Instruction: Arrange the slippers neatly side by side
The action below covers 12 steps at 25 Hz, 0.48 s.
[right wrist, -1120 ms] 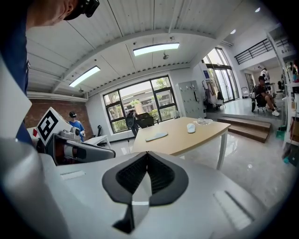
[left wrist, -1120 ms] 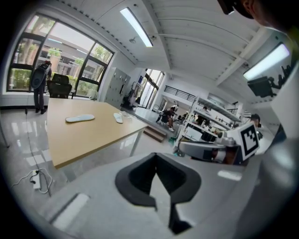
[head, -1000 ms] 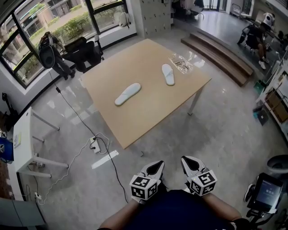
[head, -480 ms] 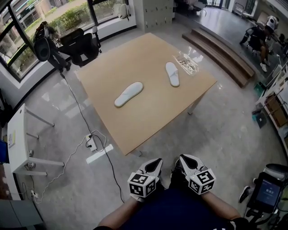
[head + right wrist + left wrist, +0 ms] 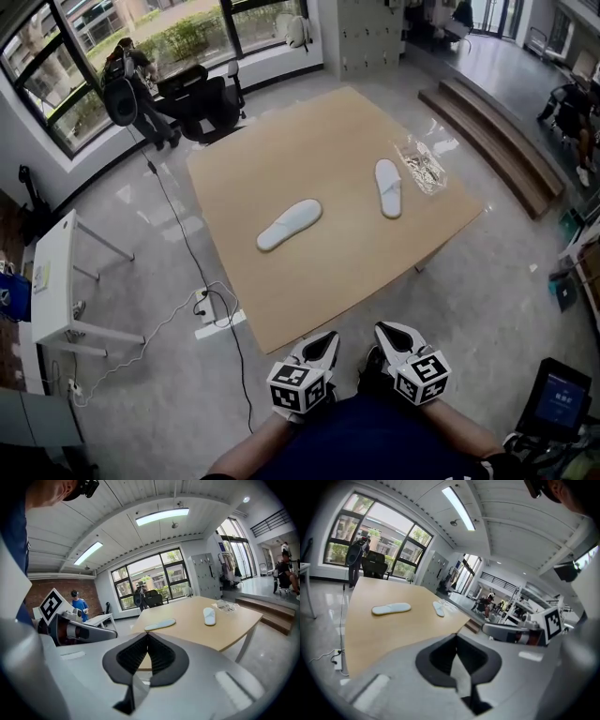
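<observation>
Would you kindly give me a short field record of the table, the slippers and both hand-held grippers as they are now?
table: light wood, square
left slipper: white, lying slantwise near the middle
right slipper: white, apart from the other, beside a clear wrapper
arrangement: not yet side by side
left hand-held gripper: shut, empty, short of the table
right hand-held gripper: shut, empty, short of the table

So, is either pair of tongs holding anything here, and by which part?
Nothing is held. The left tongs and right tongs are shut and empty; the left slipper and right slipper lie on the table.
</observation>
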### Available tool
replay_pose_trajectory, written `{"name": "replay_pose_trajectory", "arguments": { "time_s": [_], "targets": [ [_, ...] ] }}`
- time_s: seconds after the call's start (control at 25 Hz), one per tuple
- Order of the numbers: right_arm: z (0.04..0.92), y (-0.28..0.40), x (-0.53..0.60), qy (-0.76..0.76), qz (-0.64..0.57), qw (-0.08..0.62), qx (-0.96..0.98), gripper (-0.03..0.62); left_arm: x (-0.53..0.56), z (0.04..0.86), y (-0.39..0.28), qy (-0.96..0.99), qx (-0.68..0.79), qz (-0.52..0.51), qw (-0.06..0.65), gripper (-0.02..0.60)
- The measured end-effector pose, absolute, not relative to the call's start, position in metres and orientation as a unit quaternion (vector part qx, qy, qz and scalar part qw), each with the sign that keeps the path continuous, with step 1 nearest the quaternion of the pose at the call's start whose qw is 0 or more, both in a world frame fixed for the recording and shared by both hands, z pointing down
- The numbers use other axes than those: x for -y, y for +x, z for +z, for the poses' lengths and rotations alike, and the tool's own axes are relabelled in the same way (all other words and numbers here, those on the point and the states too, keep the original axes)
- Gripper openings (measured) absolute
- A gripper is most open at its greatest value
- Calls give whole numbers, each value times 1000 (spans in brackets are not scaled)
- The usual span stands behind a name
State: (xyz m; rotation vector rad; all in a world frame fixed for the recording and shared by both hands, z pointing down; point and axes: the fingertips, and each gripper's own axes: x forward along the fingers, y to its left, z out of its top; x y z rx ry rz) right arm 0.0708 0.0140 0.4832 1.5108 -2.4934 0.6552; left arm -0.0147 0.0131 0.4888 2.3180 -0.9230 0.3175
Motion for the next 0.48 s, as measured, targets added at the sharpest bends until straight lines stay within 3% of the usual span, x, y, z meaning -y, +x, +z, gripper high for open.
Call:
{"name": "replay_pose_trajectory", "arguments": {
  "time_s": [0.48],
  "targets": [
    [477,147,78,461,216,74,858,11,65,483,58,858,399,106,305,3]
  ]
}}
